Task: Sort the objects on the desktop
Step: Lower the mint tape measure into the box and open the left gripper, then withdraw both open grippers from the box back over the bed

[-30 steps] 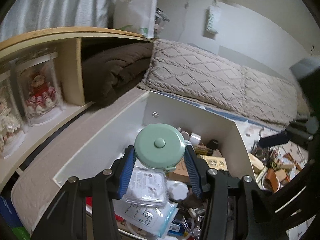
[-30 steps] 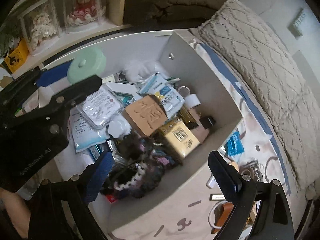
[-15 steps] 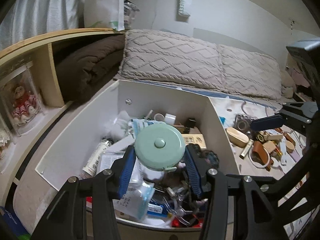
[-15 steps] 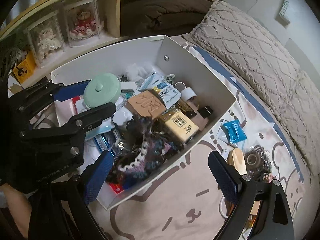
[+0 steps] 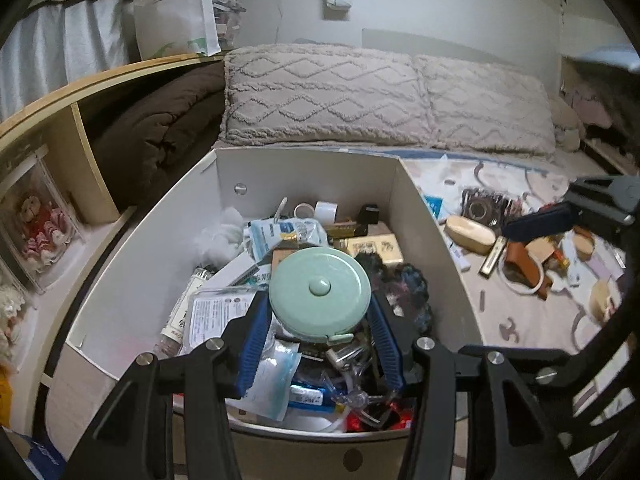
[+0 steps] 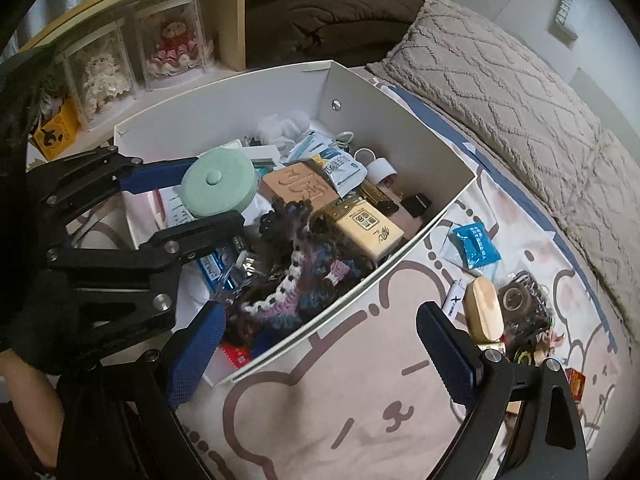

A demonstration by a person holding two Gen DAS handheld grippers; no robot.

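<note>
While held over the box: the green round case [image 5: 319, 294] sat clamped in the left gripper [image 5: 318, 320].
Right gripper [image 6: 320, 348]: fingers wide, empty.
Release: best low, on a flat spot in the white box [image 5: 312, 168].

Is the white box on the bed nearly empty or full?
Full. The white box is piled with packets, a tan block, a yellow carton and crochet yarn; almost none of its floor shows.

One white box [image 6: 400, 128] stands on the bed, with one mint-green round tape measure [image 5: 319, 294] above it. Two textured pillows [image 5: 320, 92] line the wall. Two boxed dolls [image 6: 172, 46] sit on the shelf.
</note>
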